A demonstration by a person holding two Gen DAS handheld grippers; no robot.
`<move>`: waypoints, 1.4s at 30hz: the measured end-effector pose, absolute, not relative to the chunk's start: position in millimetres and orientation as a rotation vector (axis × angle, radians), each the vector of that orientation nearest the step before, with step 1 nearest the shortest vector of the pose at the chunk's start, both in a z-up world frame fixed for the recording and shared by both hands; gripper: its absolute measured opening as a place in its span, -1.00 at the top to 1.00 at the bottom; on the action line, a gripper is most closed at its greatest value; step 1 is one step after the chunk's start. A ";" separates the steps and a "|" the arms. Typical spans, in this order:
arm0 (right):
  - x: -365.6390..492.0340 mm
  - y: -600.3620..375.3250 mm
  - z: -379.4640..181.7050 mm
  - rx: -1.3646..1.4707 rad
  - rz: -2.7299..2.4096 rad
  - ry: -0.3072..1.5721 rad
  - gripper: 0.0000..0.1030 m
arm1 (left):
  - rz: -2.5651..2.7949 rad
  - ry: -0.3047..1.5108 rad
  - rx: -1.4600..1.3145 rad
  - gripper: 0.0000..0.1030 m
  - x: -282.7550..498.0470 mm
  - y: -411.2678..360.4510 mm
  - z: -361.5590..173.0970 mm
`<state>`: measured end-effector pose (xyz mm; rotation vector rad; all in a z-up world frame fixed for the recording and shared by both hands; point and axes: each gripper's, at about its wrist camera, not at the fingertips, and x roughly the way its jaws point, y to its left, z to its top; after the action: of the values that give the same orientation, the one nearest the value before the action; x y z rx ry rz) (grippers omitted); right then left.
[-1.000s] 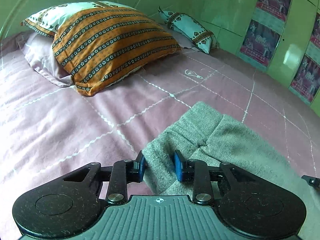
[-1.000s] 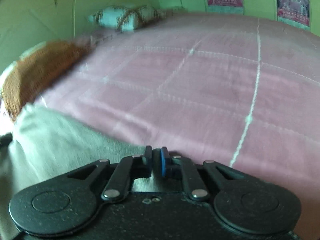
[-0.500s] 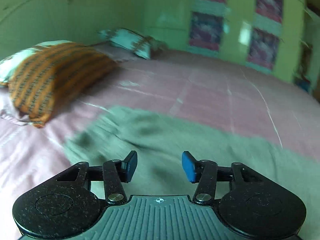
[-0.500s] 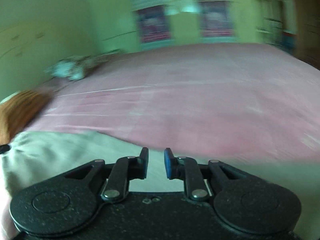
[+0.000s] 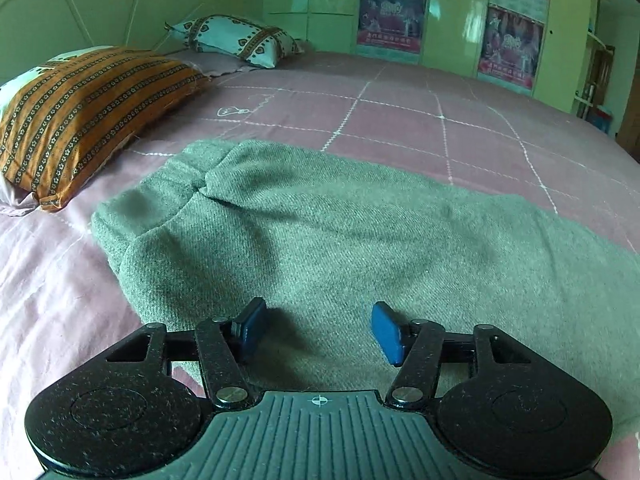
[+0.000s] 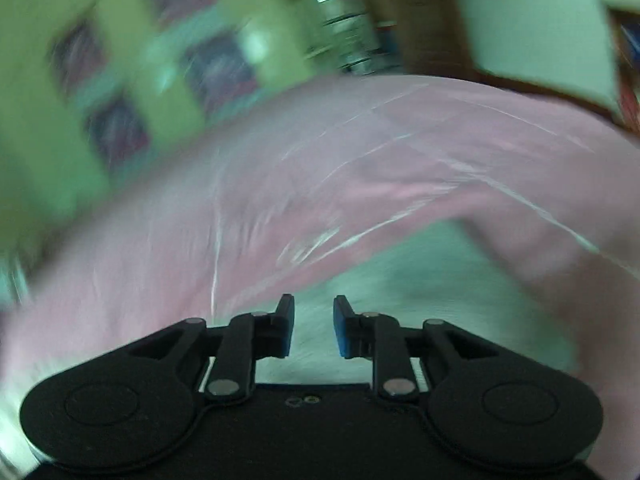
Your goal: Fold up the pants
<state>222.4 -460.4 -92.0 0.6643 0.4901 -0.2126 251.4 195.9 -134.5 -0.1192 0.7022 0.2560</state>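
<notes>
Grey woollen pants (image 5: 320, 232) lie folded lengthwise on the pink bedspread (image 5: 400, 116), waistband end at the left near the pillows. My left gripper (image 5: 318, 330) hovers over the near part of the pants; its jaws are opening and no cloth sits between the blue pads. In the blurred right wrist view, my right gripper (image 6: 314, 326) is over a pale grey stretch of the pants (image 6: 420, 280), its jaws opening a little with a narrow bare gap between the pads.
An orange striped pillow (image 5: 80, 116) lies at the left and a white patterned pillow (image 5: 236, 40) at the headboard. Green wardrobe doors with posters (image 5: 392, 16) line the far side. The pink bedspread (image 6: 360, 184) stretches beyond the pants.
My left gripper let go of the waistband fold, opened wide and swung right along the pants. My right gripper opened slightly and swept fast to the right, rolling as it went.
</notes>
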 end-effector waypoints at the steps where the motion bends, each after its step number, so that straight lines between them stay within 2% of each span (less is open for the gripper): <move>1: 201.1 -480.9 -95.1 0.755 -0.245 0.453 0.77 | 0.257 0.700 -0.110 -0.17 250.7 194.4 -134.8; 5: 155.0 -534.8 -122.8 1.017 -0.305 0.445 0.79 | 0.261 0.701 -0.092 -0.34 252.3 188.7 -136.5; 12: 158.0 -533.6 -145.2 1.088 -0.284 0.499 0.74 | 0.258 0.710 -0.089 -0.44 249.4 184.8 -135.3; 15: 160.1 -533.1 -148.3 1.096 -0.289 0.499 0.82 | 0.253 0.708 -0.086 -0.44 247.1 185.0 -135.3; 16: 159.1 -530.7 -144.8 1.074 -0.282 0.502 0.99 | 0.251 0.708 -0.085 -0.45 246.3 185.0 -135.4; 21: 145.9 -522.7 -130.1 1.019 -0.275 0.444 1.00 | 0.241 0.702 -0.082 -0.45 243.5 185.3 -136.2; 23: 149.4 -523.8 -138.5 1.004 -0.311 0.512 0.85 | 0.239 0.702 -0.081 -0.46 243.8 185.6 -136.4; 25: 140.2 -524.8 -139.1 1.018 -0.315 0.499 0.60 | 0.235 0.703 -0.080 -0.46 243.5 185.8 -135.7; 28: 138.5 -523.5 -142.4 1.050 -0.281 0.507 0.35 | 0.228 0.699 -0.079 -0.47 242.8 186.5 -136.4; 30: 146.5 -522.3 -146.6 1.069 -0.257 0.523 0.35 | 0.228 0.697 -0.077 -0.48 242.2 185.7 -136.7; 32: 161.5 -514.7 -144.3 1.009 -0.255 0.544 0.48 | 0.226 0.700 -0.075 -0.48 242.4 185.6 -136.2; 33: 172.9 -511.7 -142.0 0.969 -0.262 0.590 0.93 | 0.221 0.702 -0.072 -0.48 242.5 186.0 -136.1; 39: 171.6 -508.5 -61.0 0.793 -0.096 0.398 0.97 | 0.189 0.697 -0.076 -0.48 240.4 190.2 -136.0; 40: 169.2 -507.5 -55.8 0.750 -0.079 0.385 0.97 | 0.186 0.690 -0.072 -0.49 239.2 190.3 -137.4; 42: 172.2 -517.7 -79.1 0.751 -0.115 0.443 0.97 | 0.186 0.683 -0.075 -0.49 238.2 190.4 -138.9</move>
<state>172.2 -517.7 -79.1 0.7514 0.4431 -0.1148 238.2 190.4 -138.9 -0.0747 0.6828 0.1857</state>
